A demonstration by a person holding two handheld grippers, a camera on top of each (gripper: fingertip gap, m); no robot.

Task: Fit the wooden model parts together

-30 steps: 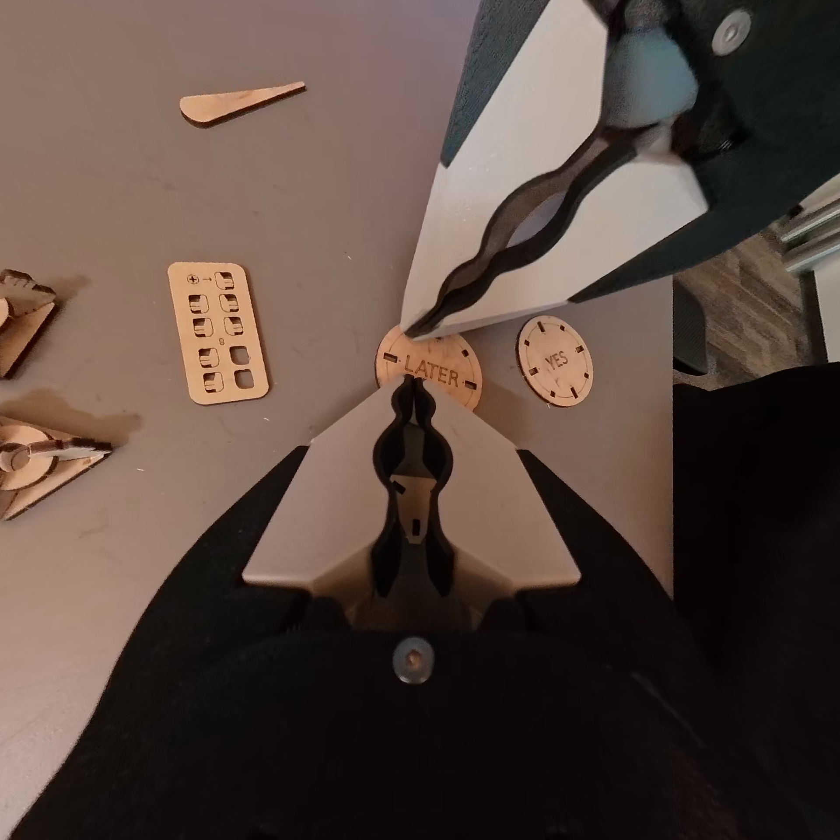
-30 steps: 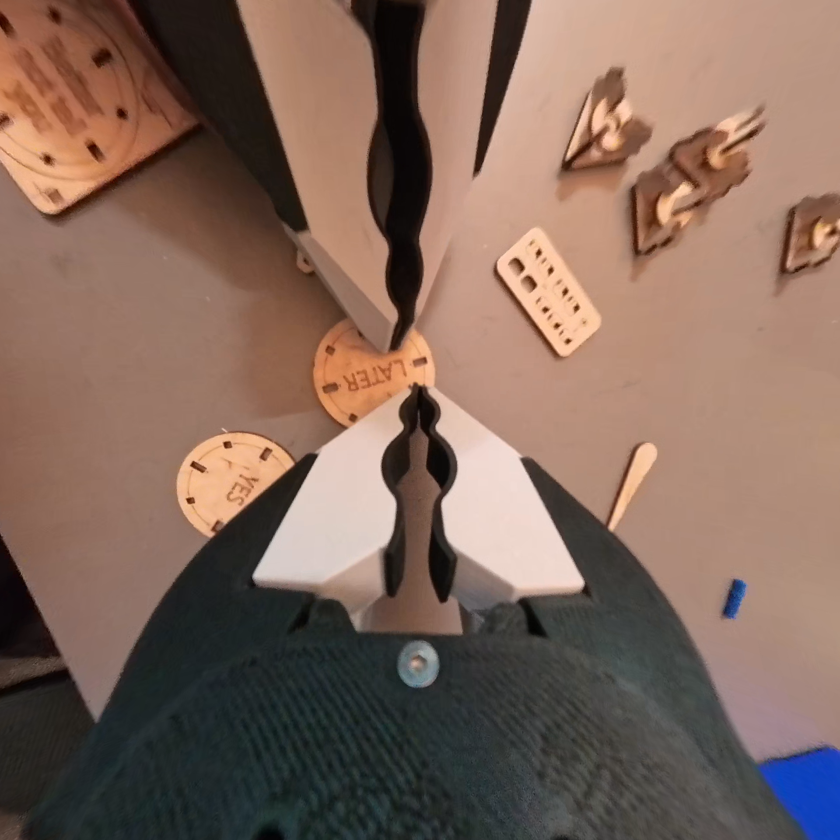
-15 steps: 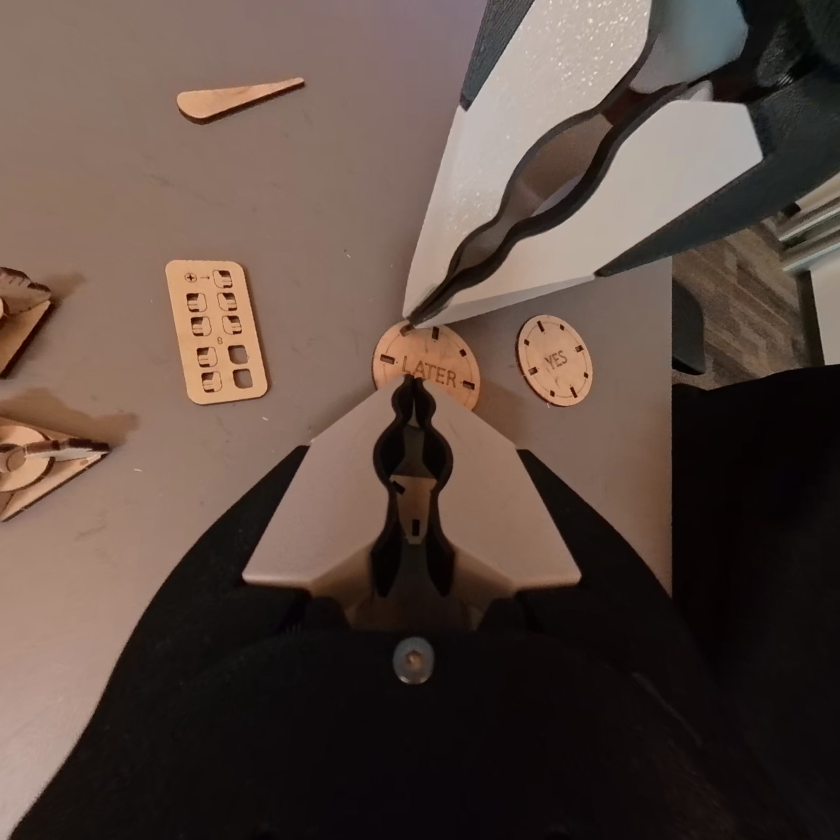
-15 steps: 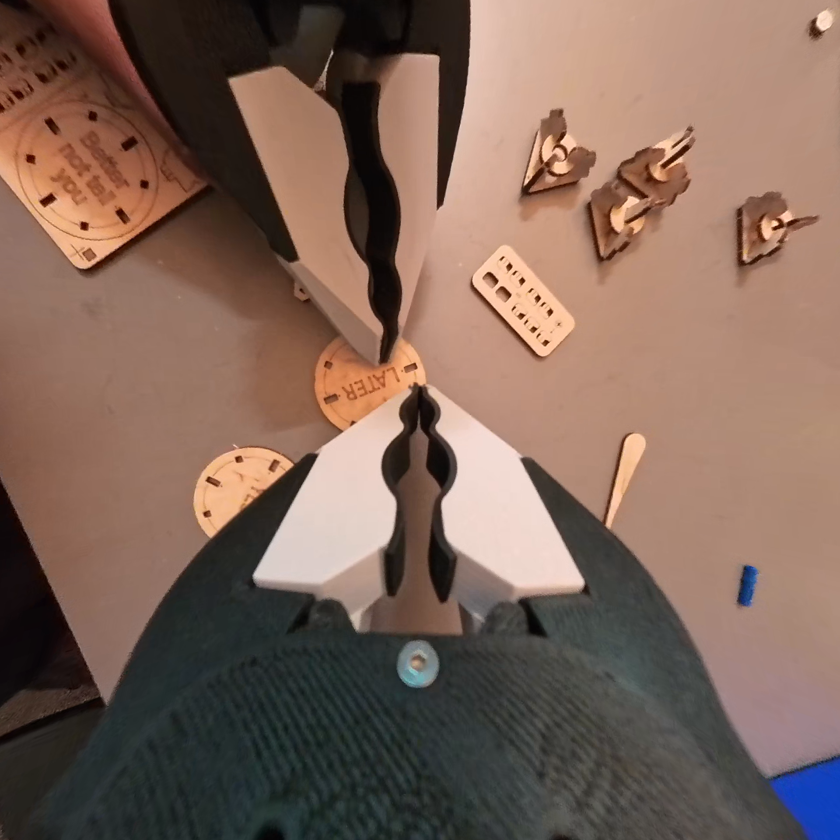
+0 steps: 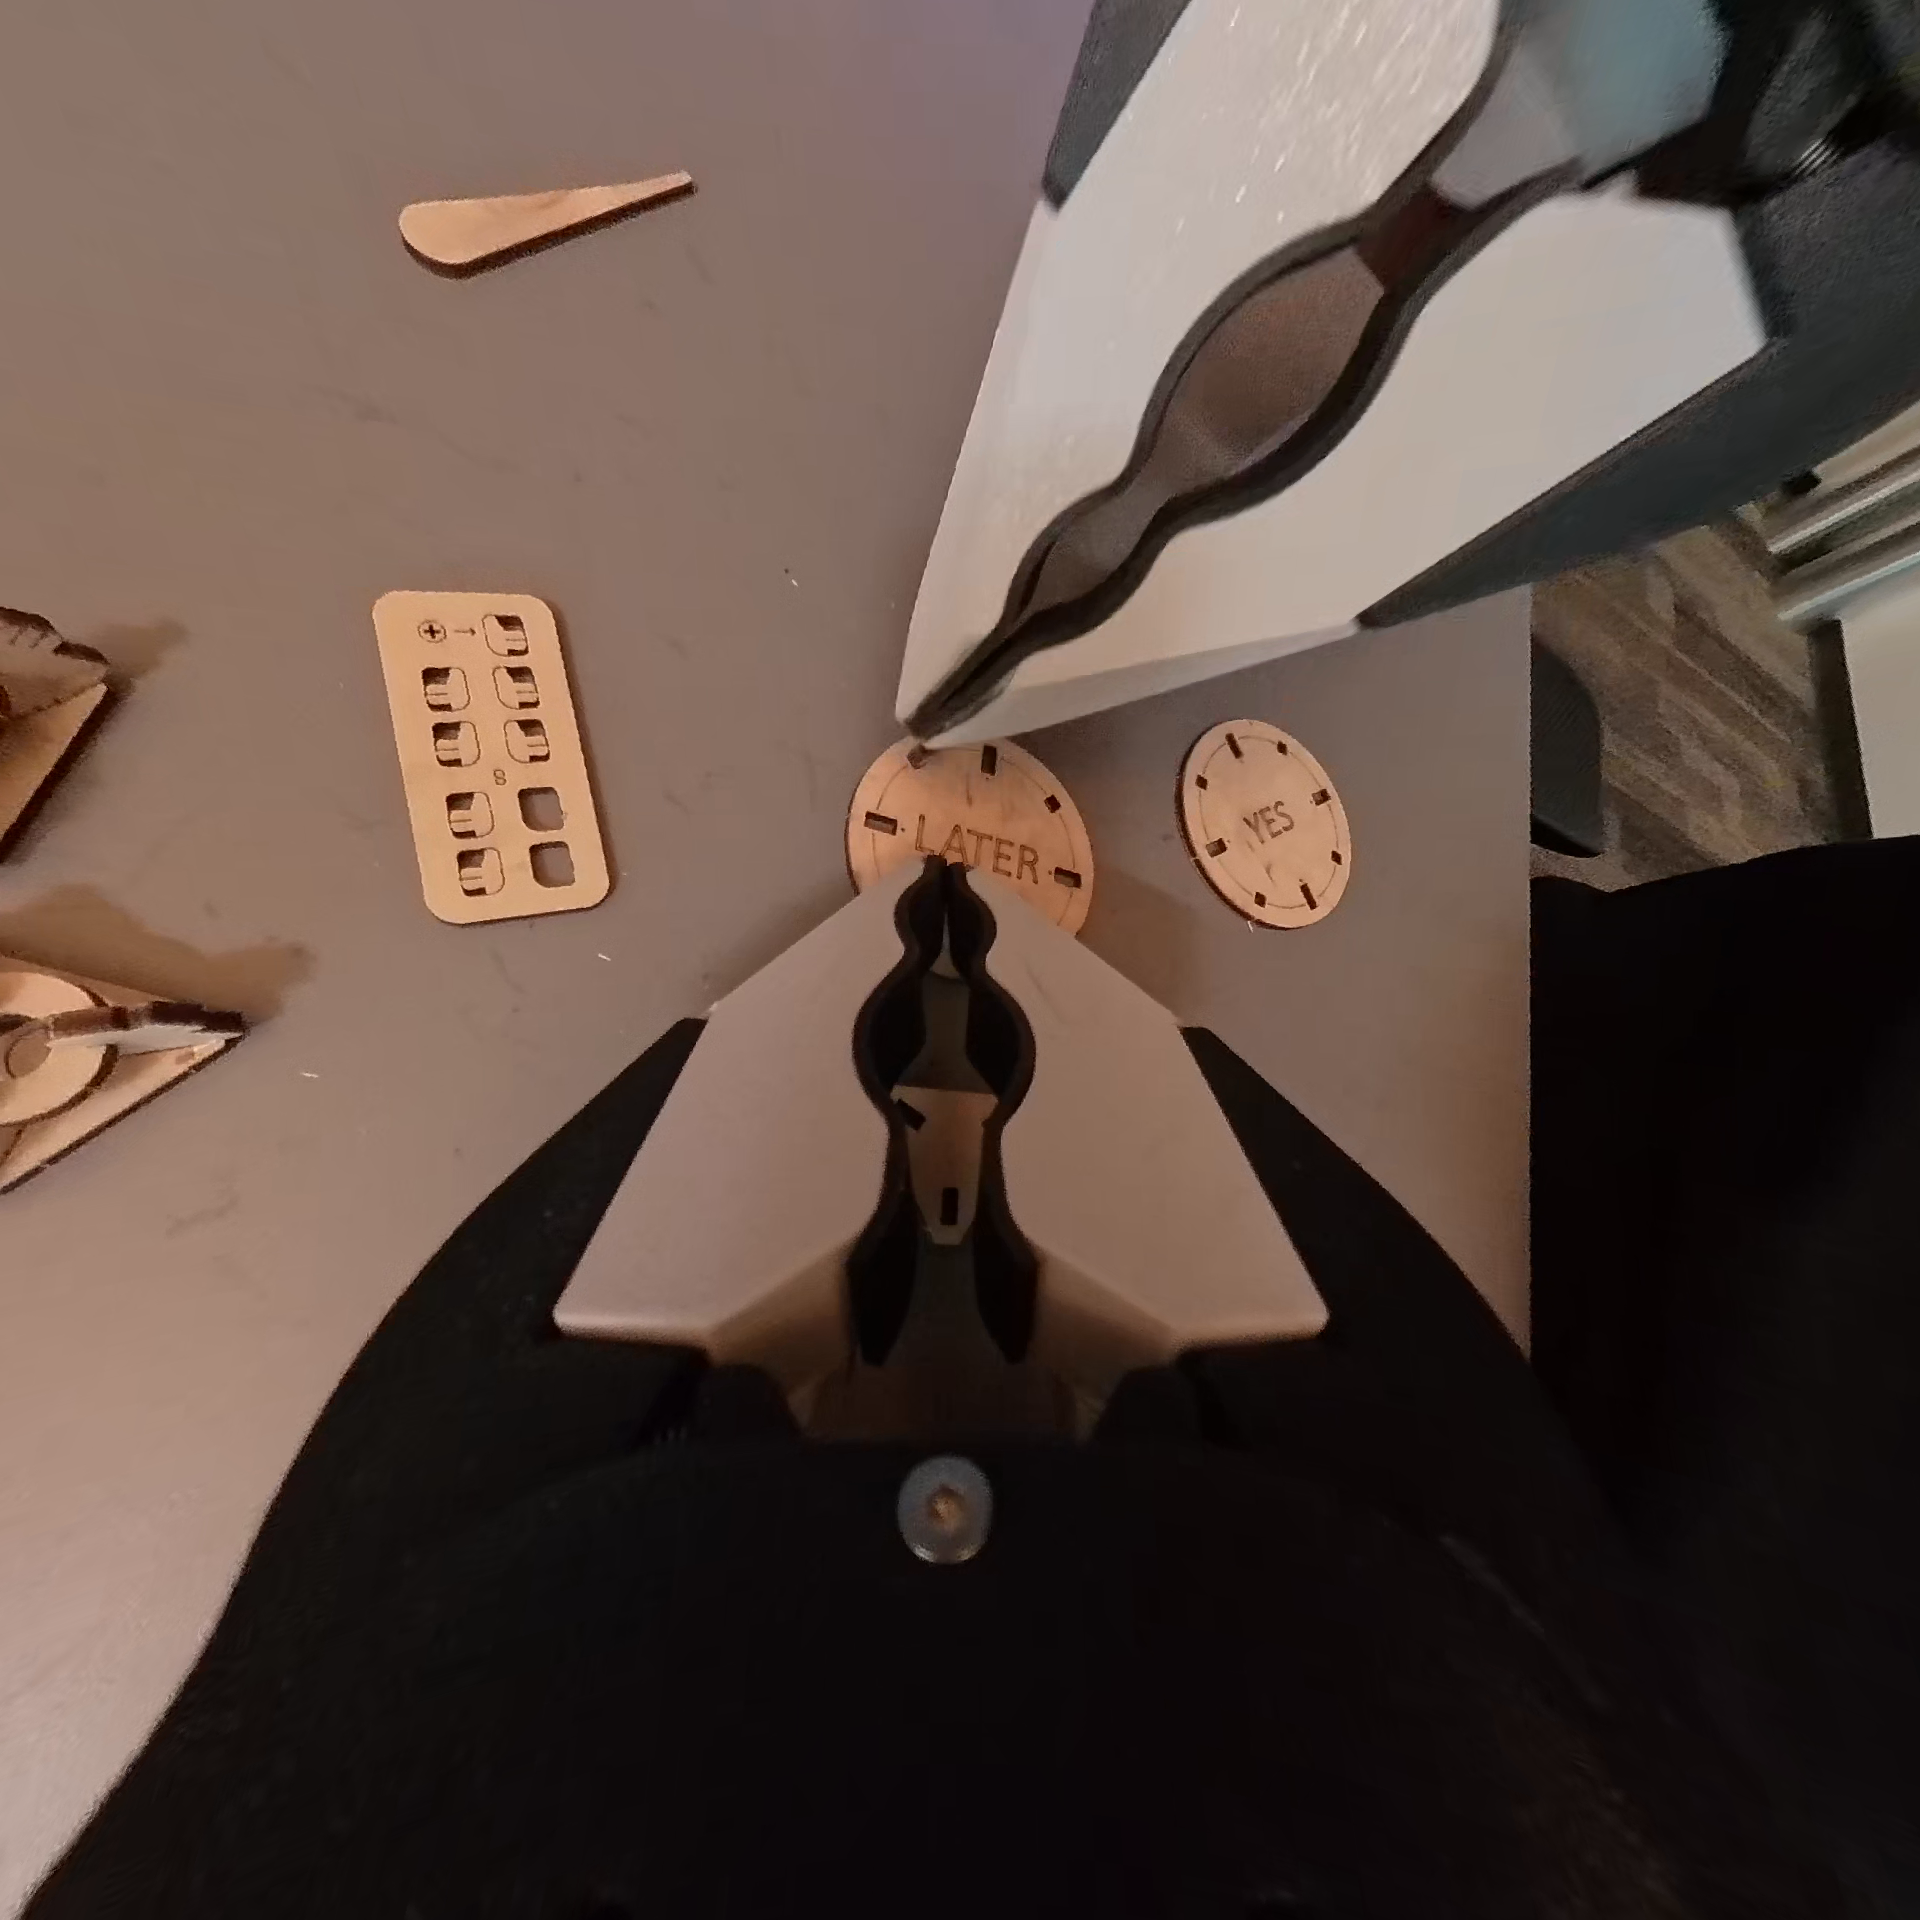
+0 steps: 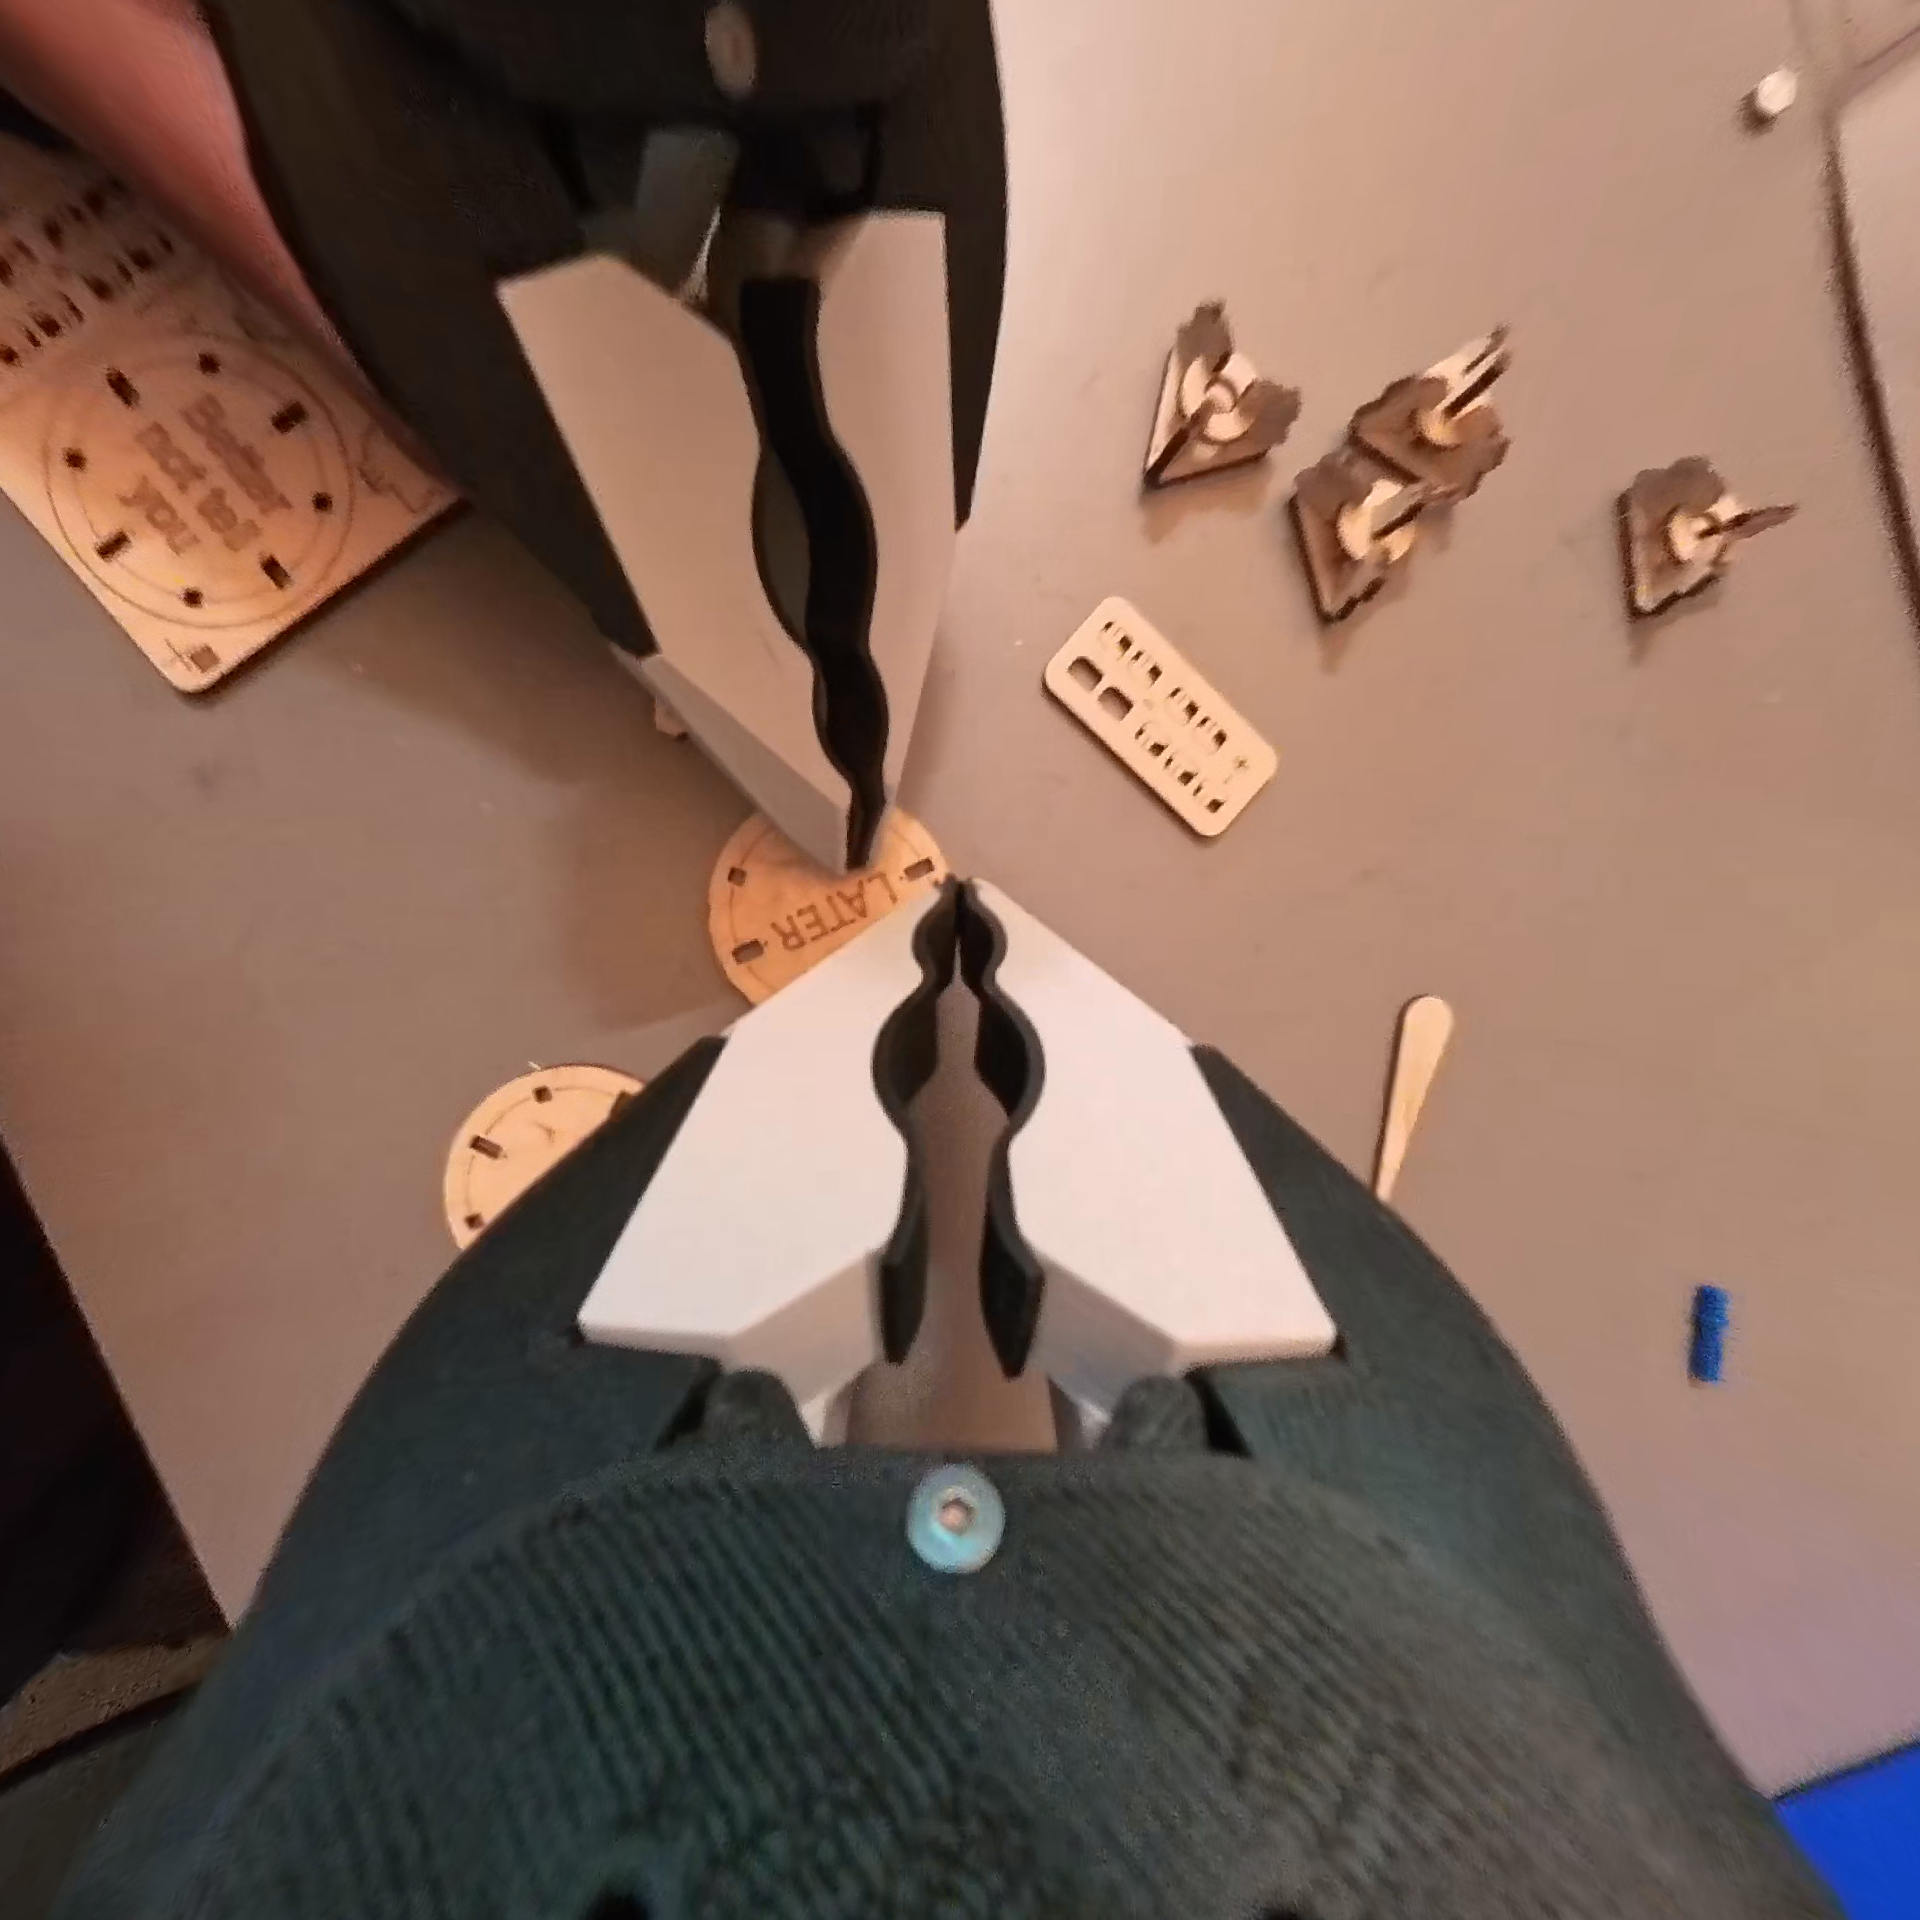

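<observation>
Left wrist view shows the left claw [image 5: 943, 871] clenched on nothing, its tip over a round wooden disc [image 5: 971, 826] on the desk [image 5: 675, 436]. Across it, the right claw [image 5: 920, 722], also clenched bare, points down at the disc's far edge.

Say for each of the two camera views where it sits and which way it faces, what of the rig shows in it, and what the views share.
Left wrist view: sits on the left gripper, looks along its shut fingers down at the grey table; black housing fills the bottom; the right gripper enters from upper right.
Right wrist view: sits on the right gripper, looks down from the opposite side; dark green housing below; the left gripper comes from above.
Shared: both tips over one round wooden disc, plus a second disc, slotted card, wooden stick.
</observation>
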